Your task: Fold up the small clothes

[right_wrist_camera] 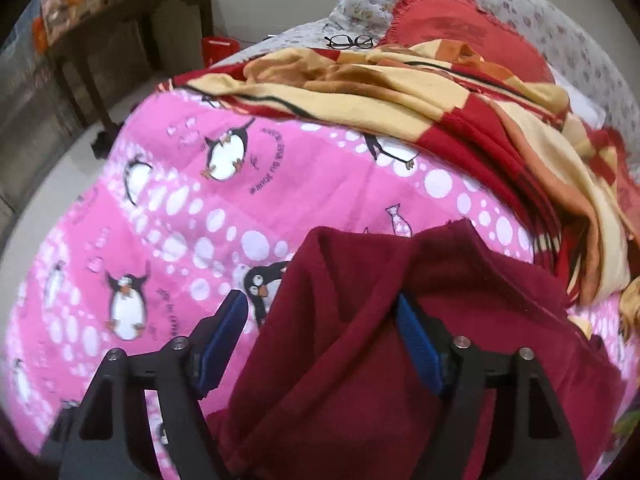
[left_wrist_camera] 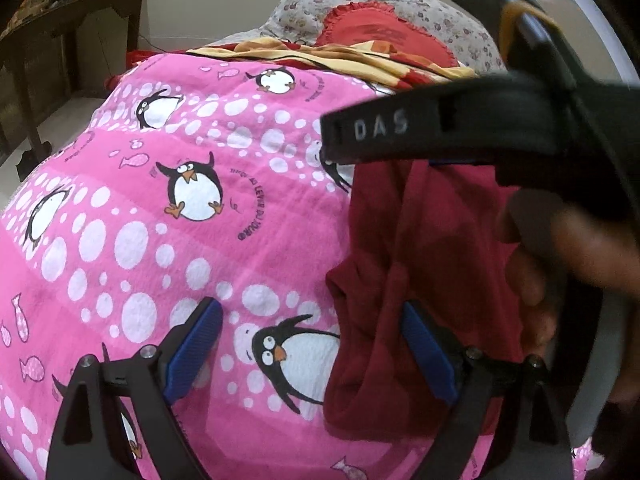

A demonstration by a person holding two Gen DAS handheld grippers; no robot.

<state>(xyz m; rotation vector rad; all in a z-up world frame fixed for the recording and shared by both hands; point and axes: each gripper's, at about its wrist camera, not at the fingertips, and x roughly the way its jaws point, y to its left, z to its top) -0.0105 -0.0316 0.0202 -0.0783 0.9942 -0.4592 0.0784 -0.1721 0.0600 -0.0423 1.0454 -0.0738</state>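
A dark maroon garment [right_wrist_camera: 360,320] lies rumpled on the pink penguin bedsheet [right_wrist_camera: 180,208]. My right gripper [right_wrist_camera: 322,342] hangs just above it, open wide. The garment's left part bunches between the blue pads without being pressed. In the left wrist view the same garment [left_wrist_camera: 420,260] lies at the right. My left gripper [left_wrist_camera: 312,354] is open over the sheet [left_wrist_camera: 160,200], and its right pad sits at the garment's left edge. My right gripper's finger [left_wrist_camera: 380,128], black and marked "DAS", crosses above the garment, with a hand [left_wrist_camera: 560,248] behind it.
A yellow and red blanket [right_wrist_camera: 440,92] is heaped at the far side of the bed, with a red frilled cushion [right_wrist_camera: 460,28], floral pillows [right_wrist_camera: 560,40] and glasses [right_wrist_camera: 350,42] beyond. A dark wooden table [right_wrist_camera: 120,32] and a red bucket [right_wrist_camera: 216,48] stand on the floor at left.
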